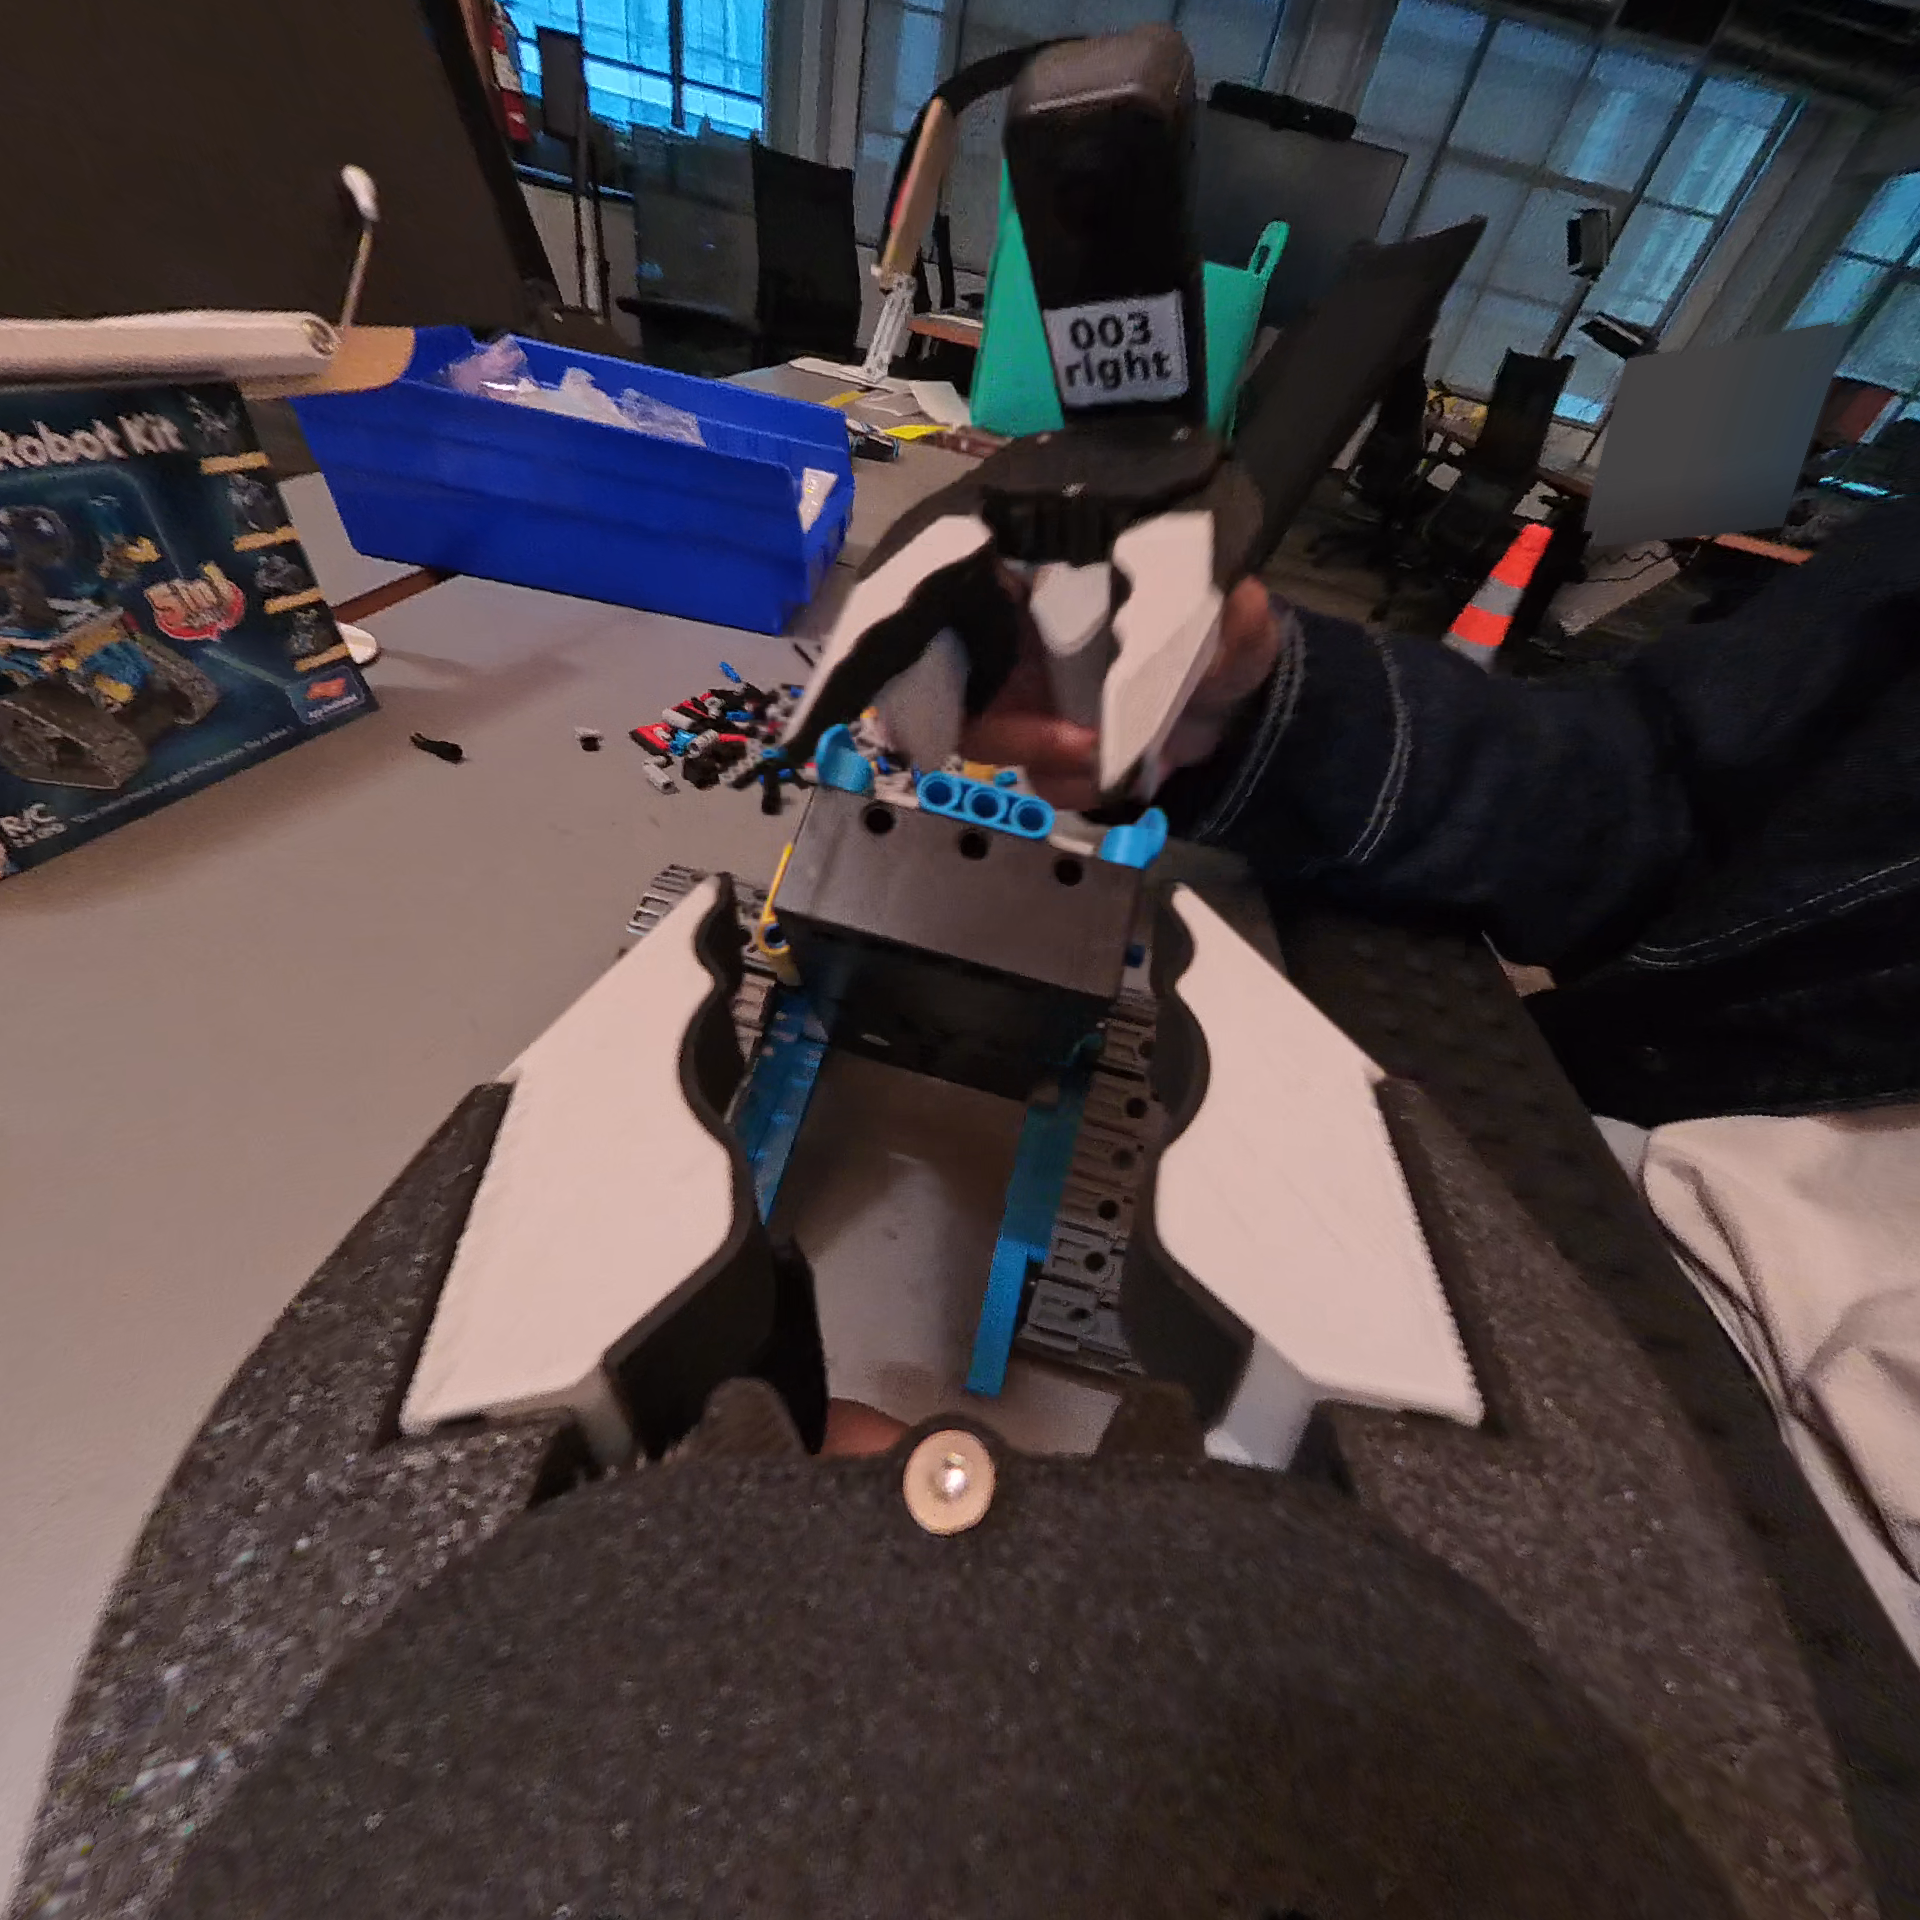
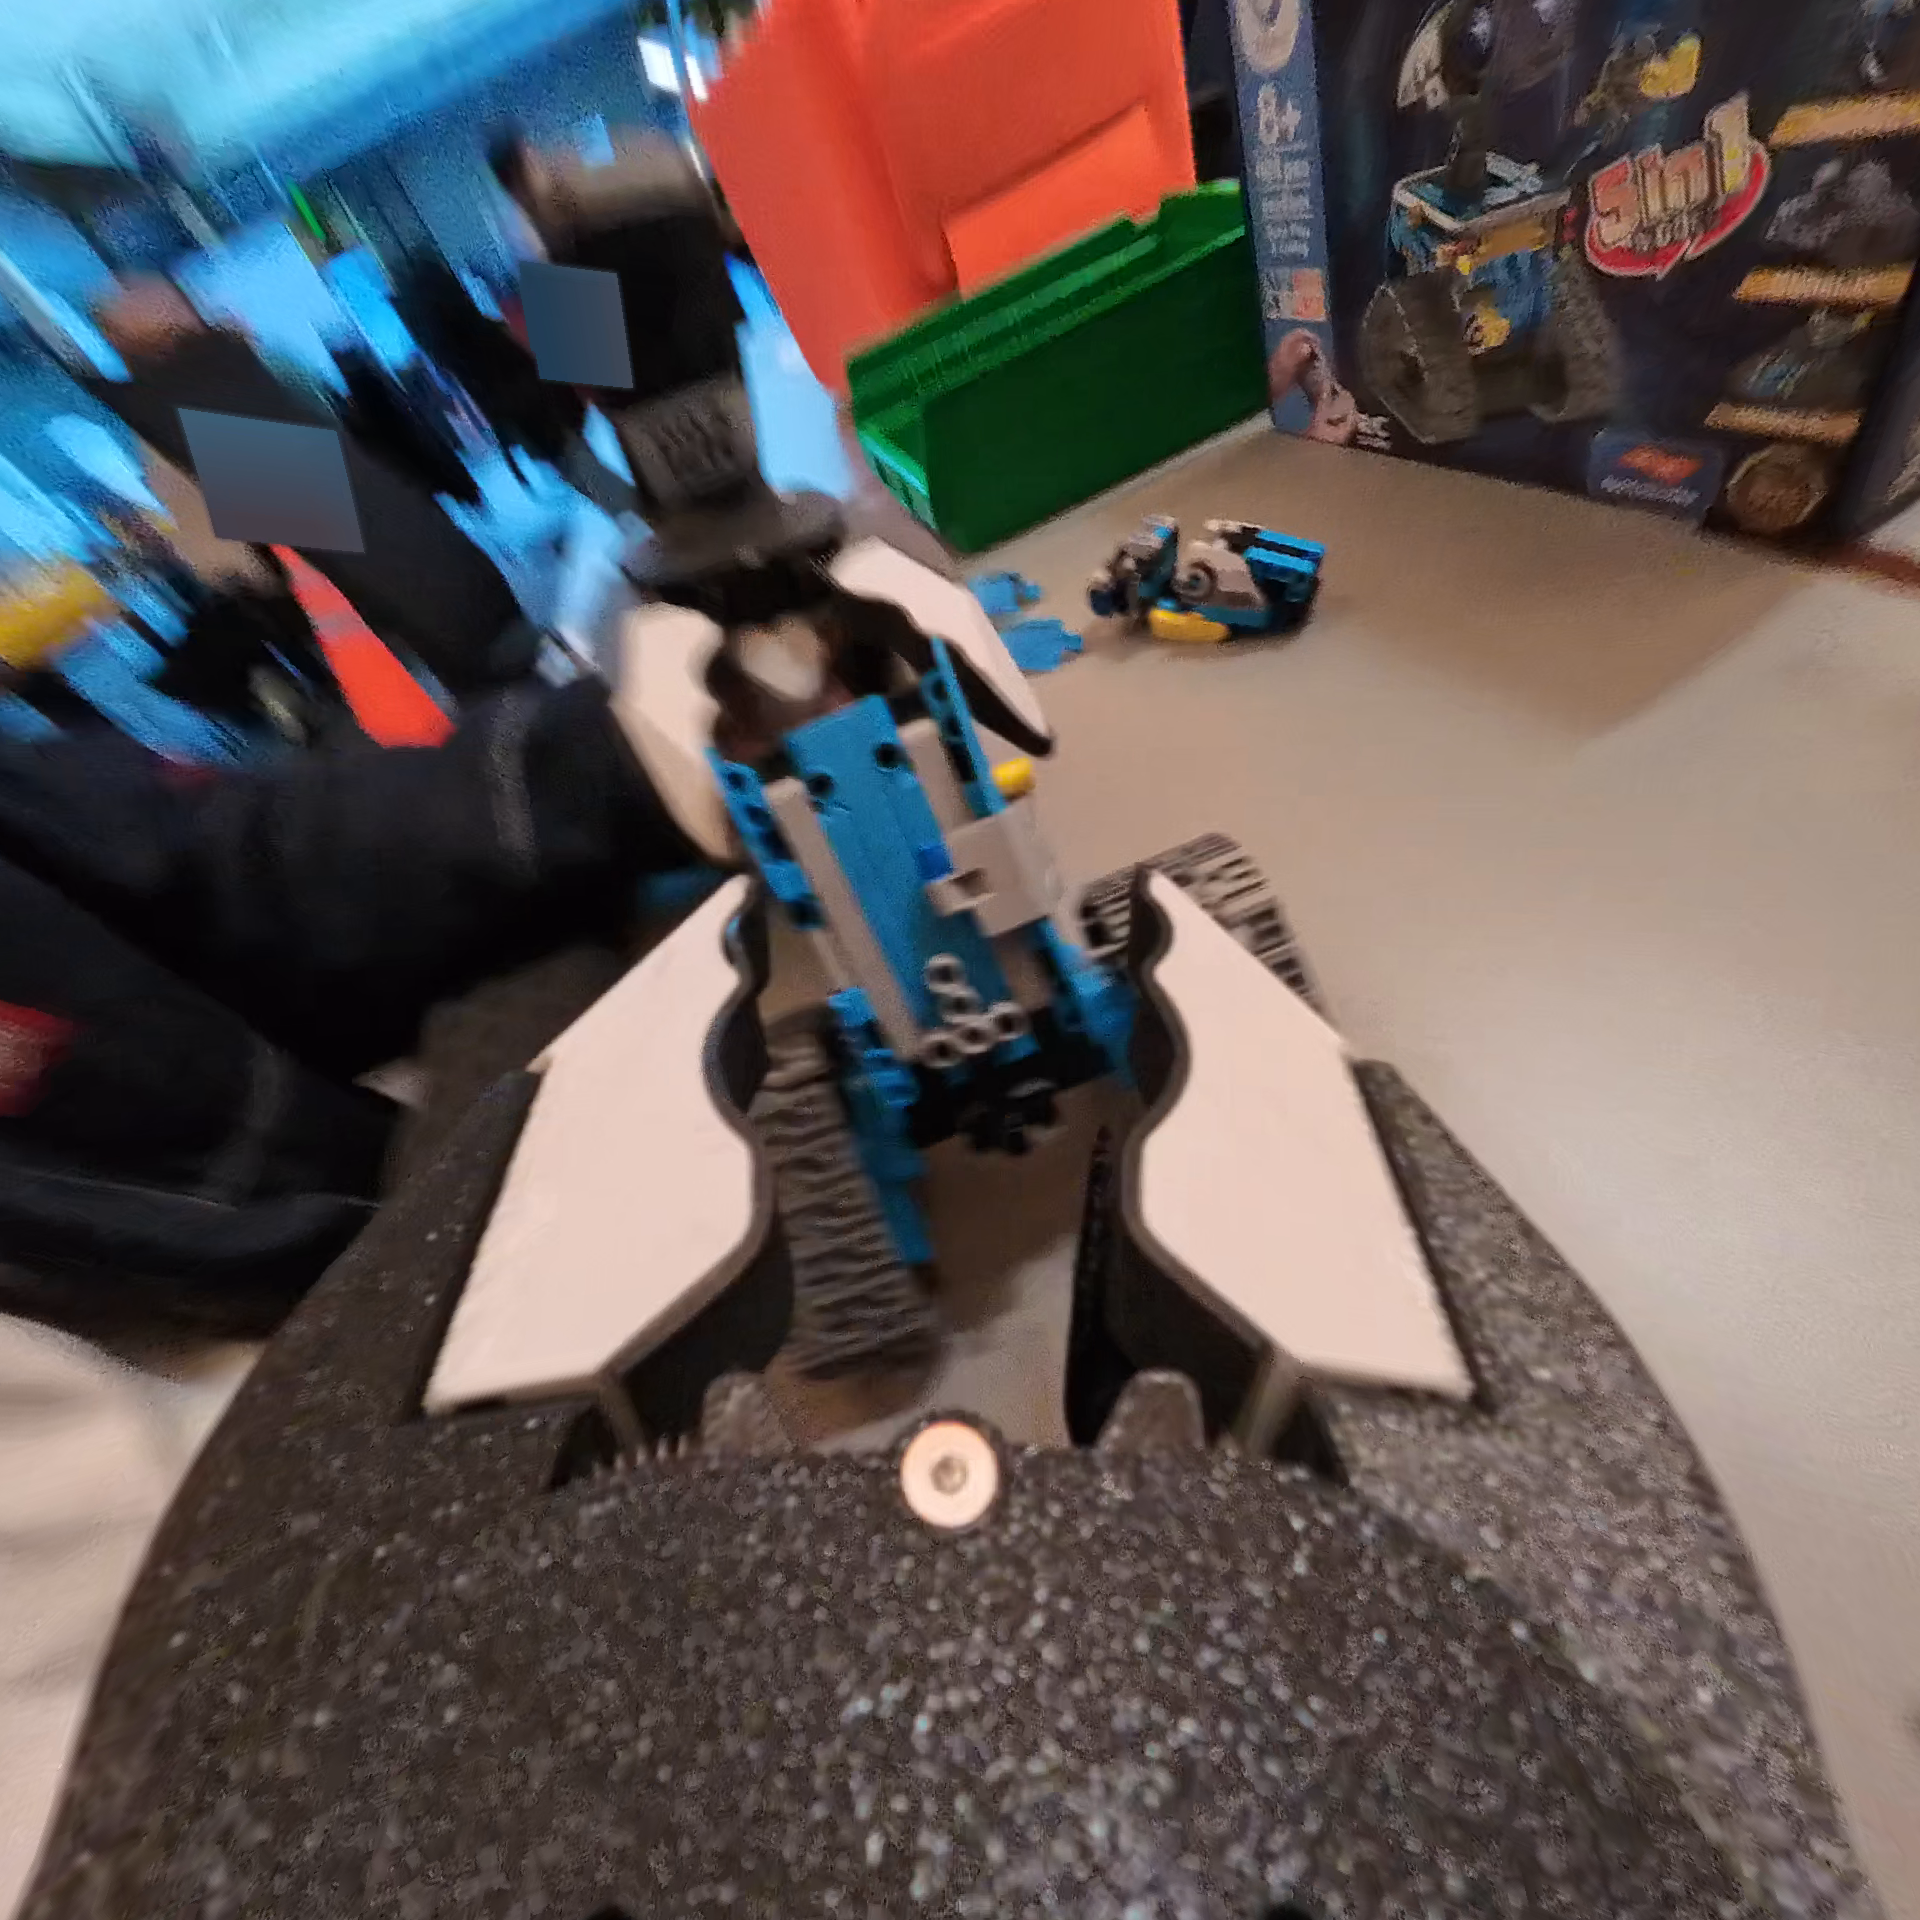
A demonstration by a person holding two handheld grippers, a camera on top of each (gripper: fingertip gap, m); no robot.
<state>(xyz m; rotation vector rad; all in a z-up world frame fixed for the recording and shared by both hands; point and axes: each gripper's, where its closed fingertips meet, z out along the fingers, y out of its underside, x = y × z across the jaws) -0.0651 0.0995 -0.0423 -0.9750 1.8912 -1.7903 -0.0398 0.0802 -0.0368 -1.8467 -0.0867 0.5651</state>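
A tracked toy vehicle (image 1: 956,914) of blue, black and grey bricks is held tilted above the grey table (image 1: 312,1039). My left gripper (image 1: 945,904) is shut on it, with its white fingers (image 1: 623,1143) pressed against the two tracks. My right gripper (image 1: 966,769) faces it from the far side, with its tips at the model's far end. In the right wrist view my right gripper (image 2: 945,888) is open and straddles the vehicle (image 2: 914,935), with a gap on its left side. The left gripper (image 2: 831,707) holds the far end there.
A blue bin (image 1: 582,499), the kit box (image 1: 145,623) and a pile of small loose parts (image 1: 717,738) lie on the table beyond. The right wrist view shows a green bin (image 2: 1049,405), the kit box (image 2: 1621,260) and a small sub-assembly (image 2: 1205,592). A dark sleeve (image 1: 1507,779) reaches in. The tips of one gripper are about 5 cm away from the tips of the other.
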